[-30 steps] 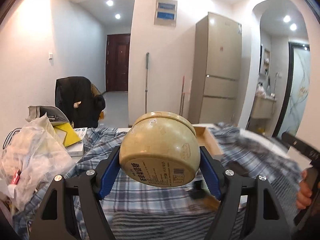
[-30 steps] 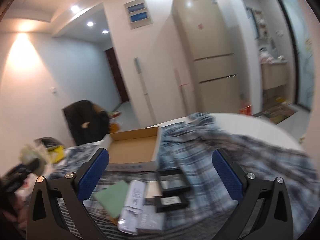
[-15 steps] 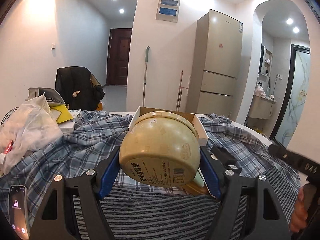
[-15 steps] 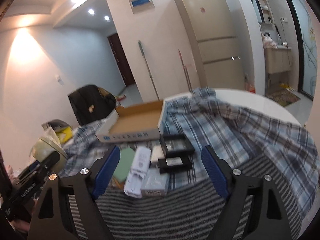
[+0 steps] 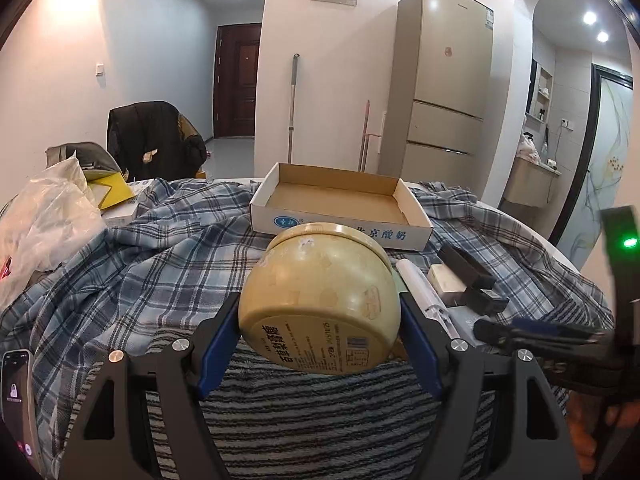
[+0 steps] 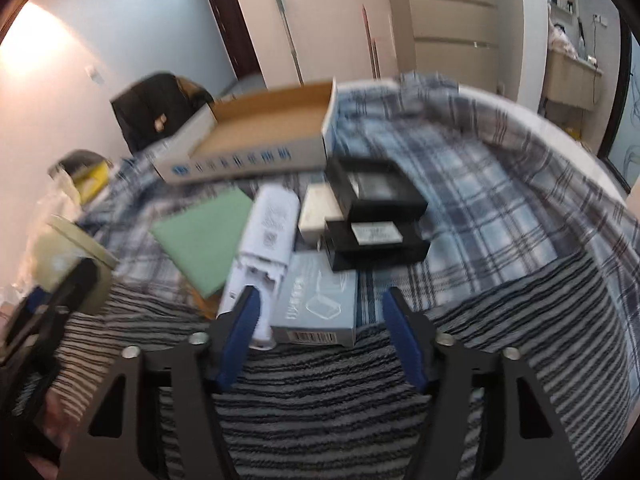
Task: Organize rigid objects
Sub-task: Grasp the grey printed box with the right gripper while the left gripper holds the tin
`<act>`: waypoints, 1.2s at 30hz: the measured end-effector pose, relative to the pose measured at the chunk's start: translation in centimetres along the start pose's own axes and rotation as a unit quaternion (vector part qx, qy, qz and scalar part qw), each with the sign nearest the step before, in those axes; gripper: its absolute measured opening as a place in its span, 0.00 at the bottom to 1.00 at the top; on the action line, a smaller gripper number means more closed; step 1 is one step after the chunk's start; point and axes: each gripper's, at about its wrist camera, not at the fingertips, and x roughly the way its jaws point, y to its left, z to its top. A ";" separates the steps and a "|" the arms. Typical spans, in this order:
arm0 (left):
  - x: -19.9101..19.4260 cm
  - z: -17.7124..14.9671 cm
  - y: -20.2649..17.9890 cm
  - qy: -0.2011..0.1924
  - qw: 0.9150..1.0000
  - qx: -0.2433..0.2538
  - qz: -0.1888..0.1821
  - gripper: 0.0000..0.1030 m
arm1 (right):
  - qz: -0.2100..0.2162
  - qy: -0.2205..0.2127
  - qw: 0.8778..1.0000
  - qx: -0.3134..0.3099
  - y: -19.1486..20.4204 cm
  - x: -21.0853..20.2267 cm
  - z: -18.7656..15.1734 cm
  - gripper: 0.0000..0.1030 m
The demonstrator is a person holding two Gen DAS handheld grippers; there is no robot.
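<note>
Right wrist: R gripper [image 6: 320,320] jaws closing, nothing pinched, grey box [image 6: 316,304] edge between; L gripper [image 5: 320,344] clamping tin [image 5: 320,300].

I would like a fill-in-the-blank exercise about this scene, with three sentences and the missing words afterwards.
1. The left gripper holds a round yellow ____ between its jaws.
2. The open cardboard box behind the small items has ____ inside it.
3. The right gripper, its jaws closing, points at a grey carton that lies to the ____ of the white tube-shaped pack in the right wrist view.

Missing words: tin; nothing; right
</note>
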 end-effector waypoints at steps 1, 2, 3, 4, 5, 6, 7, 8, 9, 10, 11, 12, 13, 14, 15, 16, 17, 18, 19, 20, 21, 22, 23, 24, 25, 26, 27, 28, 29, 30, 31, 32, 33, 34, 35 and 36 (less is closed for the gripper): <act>0.1 0.0 -0.1 0.002 1.000 0.002 0.001 0.75 | 0.001 0.008 1.000 0.002 0.0 0.4 0.0 0.53; 0.2 0.0 -0.2 0.005 1.000 0.004 0.002 0.75 | 0.001 0.013 1.000 0.003 0.1 0.6 0.1 0.53; 0.3 -0.1 -0.2 0.007 1.000 0.005 0.001 0.75 | 0.003 0.016 1.000 -0.002 0.3 0.8 0.1 0.53; 0.4 -0.1 -0.2 0.010 1.000 0.006 -0.003 0.75 | 0.003 0.018 1.000 -0.007 0.5 0.8 0.1 0.53; 0.5 -0.1 -0.2 0.011 1.000 0.007 -0.005 0.75 | -0.001 0.017 1.000 -0.011 0.7 0.9 0.1 0.53; 0.6 -0.1 -0.2 0.012 1.000 0.007 -0.005 0.75 | -0.007 0.015 1.000 -0.014 0.9 1.0 0.1 0.51; 0.6 -0.2 -0.2 0.012 1.000 0.006 -0.005 0.75 | -0.017 0.017 1.000 -0.016 1.0 1.1 0.1 0.48; 0.6 -0.2 -0.2 0.013 1.000 0.006 -0.005 0.75 | -0.022 0.019 1.000 -0.010 0.9 1.2 0.1 0.46; 0.6 -0.2 -0.2 0.013 1.000 0.006 -0.003 0.75 | -0.024 0.020 1.000 0.001 0.6 1.0 0.3 0.45; 0.7 -0.2 -0.3 0.014 1.000 0.007 0.010 0.75 | -0.026 0.020 0.999 0.013 0.4 0.7 0.2 0.45; 0.8 -0.2 -0.4 0.016 1.000 0.008 0.020 0.75 | -0.026 0.021 0.999 0.017 0.3 0.4 0.2 0.45; 1.0 -0.2 -0.4 0.021 0.999 0.008 0.024 0.75 | -0.025 0.024 0.999 0.015 0.2 0.0 0.2 0.45; 1.1 -0.2 -0.2 0.024 1.000 0.004 0.015 0.75 | -0.022 0.027 0.999 0.010 0.1 -0.4 0.0 0.45; 1.1 -0.2 0.1 0.024 1.000 -0.001 0.013 0.75 | -0.021 0.029 0.999 0.006 -0.1 -0.9 -0.2 0.45; 1.0 -0.2 0.3 0.022 1.000 -0.007 0.014 0.75 | -0.020 0.030 0.999 0.002 -0.2 -1.5 -0.4 0.45; 1.0 -0.2 0.4 0.021 1.000 -0.009 0.013 0.75 | -0.020 0.029 0.999 -0.002 -0.4 -2.0 -0.7 0.45; 0.9 -0.2 0.5 0.019 1.000 -0.010 0.012 0.75 | -0.022 0.028 0.999 -0.008 -0.4 -2.6 -0.9 0.45; 0.8 -0.2 0.4 0.018 1.000 -0.009 0.012 0.75 | -0.027 0.030 0.999 -0.016 -0.5 -3.1 -1.1 0.45; 0.7 -0.2 0.4 0.016 1.000 -0.008 0.012 0.75 | -0.031 0.031 0.999 -0.022 -0.5 -3.5 -1.2 0.45; 0.6 -0.2 0.3 0.013 1.000 -0.005 0.012 0.75 | -0.034 0.032 0.999 -0.028 -0.4 -3.9 -1.3 0.45; 0.5 -0.2 0.1 0.010 1.000 -0.002 0.013 0.75 | -0.036 0.031 0.998 -0.034 -0.3 -4.2 -1.4 0.45; 0.4 -0.2 0.0 0.008 1.000 -0.001 0.014 0.75 | -0.037 0.027 0.998 -0.040 -0.2 -4.5 -1.5 0.45; 0.4 -0.2 -0.1 0.007 1.000 0.002 0.015 0.75 | -0.038 0.019 0.998 -0.043 -0.1 -4.6 -1.6 0.48; 0.5 -0.2 -0.2 0.010 1.000 0.005 0.014 0.75 | -0.041 0.013 0.998 -0.043 -0.2 -4.5 -1.6 0.56; 0.6 -0.2 -0.3 0.014 1.000 0.007 0.015 0.75 | -0.044 0.008 0.998 -0.042 -0.3 -4.3 -1.7 0.59; 0.7 -0.1 -0.3 0.016 1.000 0.007 0.017 0.75 | -0.043 0.006 0.998 -0.042 -0.3 -4.1 -1.6 0.59; 0.7 -0.1 -0.2 0.015 1.000 0.006 0.017 0.75 | -0.043 0.007 0.998 -0.044 -0.4 -3.8 -1.5 0.59; 0.6 -0.1 -0.2 0.013 1.000 0.004 0.016 0.75 | -0.046 0.009 0.998 -0.049 -0.4 -3.3 -1.3 0.59; 0.5 -0.2 -0.1 0.010 1.000 0.003 0.016 0.75 | -0.049 0.013 0.997 -0.055 -0.4 -2.9 -1.3 0.59; 0.4 -0.2 -0.1 0.009 1.000 0.003 0.017 0.75 | -0.053 0.017 0.996 -0.064 -0.3 -2.5 -1.1 0.59; 0.4 -0.2 -0.2 0.007 1.000 0.004 0.018 0.75 | -0.054 0.019 0.996 -0.070 -0.2 -2.2 -1.1 0.59; 0.3 -0.2 -0.2 0.007 1.000 0.005 0.019 0.75 | -0.056 0.023 0.995 -0.075 -0.1 -1.8 -1.1 0.59; 0.3 -0.2 -0.2 0.006 1.000 0.006 0.020 0.75 | -0.055 0.028 0.995 -0.079 0.0 -1.6 -1.2 0.59; 0.3 -0.2 -0.3 0.005 1.000 0.006 0.021 0.75 | -0.051 0.034 0.995 -0.083 0.1 -1.2 -1.3 0.59; 0.2 -0.2 -0.2 0.004 1.000 0.006 0.021 0.75 | -0.050 0.039 0.994 -0.087 0.2 -1.0 -1.5 0.59; 0.2 -0.2 -0.2 0.004 1.000 0.006 0.022 0.75 | -0.058 0.045 0.993 -0.093 0.3 -0.7 -1.8 0.59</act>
